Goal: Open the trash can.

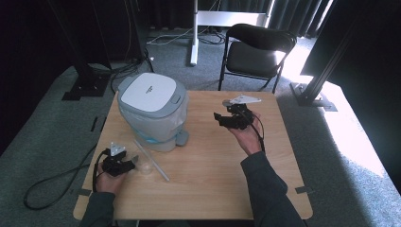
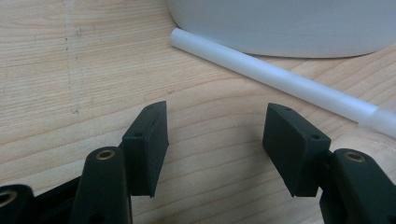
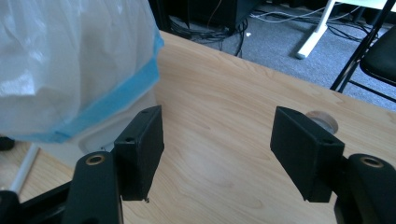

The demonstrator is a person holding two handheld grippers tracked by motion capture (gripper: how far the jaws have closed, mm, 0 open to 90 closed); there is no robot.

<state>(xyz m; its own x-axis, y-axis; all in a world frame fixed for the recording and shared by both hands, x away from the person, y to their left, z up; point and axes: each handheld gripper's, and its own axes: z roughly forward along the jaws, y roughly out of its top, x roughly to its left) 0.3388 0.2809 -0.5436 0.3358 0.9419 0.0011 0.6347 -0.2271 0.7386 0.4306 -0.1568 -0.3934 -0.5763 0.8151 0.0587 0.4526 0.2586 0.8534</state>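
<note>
1. The left claw [image 1: 126, 165] rests low on the wooden counter [image 1: 213, 189], its jaws released with bare wood between them; in the left gripper view nothing touches either pad

2. Just ahead of that claw lies a long white tube [image 2: 275, 77], slanting across the counter, its far end beside the base of the bin. To the claw's right, almost touching it, stands a small clear cup [image 1: 145, 165], hard to make out against the wood

3. Beyond the tube sits the grey pedal bin [image 1: 152, 111], lid shut, with a clear liner edged in blue [image 3: 112, 95] hanging over its rim. Its pedal [image 1: 181, 137] juts out at the foot on the side toward the right claw

4. The right claw [image 1: 218, 118] hangs above the counter, well to the right of the bin and pointed at it, jaws spread wide and empty. A small round clear thing [image 3: 322, 119] lies on the wood behind its right jaw

5. Judged from this, the work is likely getting the tube or cup into the bin, so the lid must come open first

6. To do it well, bring the right claw down onto the pedal squarely, clear of the loose liner, and hold it pressed

7. Close the left claw across the tube's middle so it lifts level, without nudging the cup
</note>
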